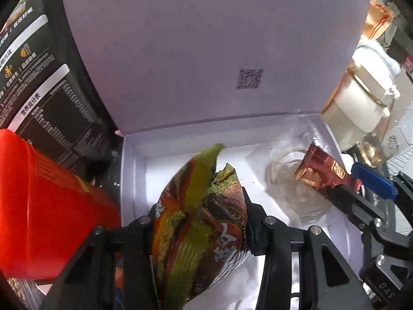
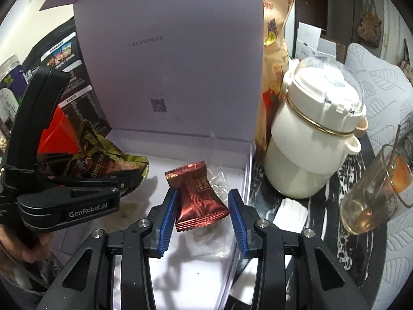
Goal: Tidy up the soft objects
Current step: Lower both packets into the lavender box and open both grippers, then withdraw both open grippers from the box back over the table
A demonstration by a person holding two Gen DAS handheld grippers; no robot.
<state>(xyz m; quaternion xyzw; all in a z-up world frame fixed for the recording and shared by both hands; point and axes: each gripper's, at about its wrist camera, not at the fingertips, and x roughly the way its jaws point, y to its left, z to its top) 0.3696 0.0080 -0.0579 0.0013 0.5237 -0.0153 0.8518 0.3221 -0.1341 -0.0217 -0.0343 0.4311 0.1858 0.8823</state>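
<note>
Inside the open white cardboard box (image 2: 246, 170), whose lid stands upright behind, the left gripper (image 1: 198, 222) clamps a crinkled green-brown foil snack bag (image 1: 196, 222) near the left wall. The right gripper (image 2: 204, 206), jaws spread, brackets a glossy maroon foil sachet (image 2: 198, 196), which rests against its left finger over the box floor near the right wall.

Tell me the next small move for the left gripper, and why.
Probably open the left gripper and let go. It is clamped on the green-brown snack packet, which already hangs over the white box. The right gripper stands open around the red-brown candy packet, inside that same box.
</note>
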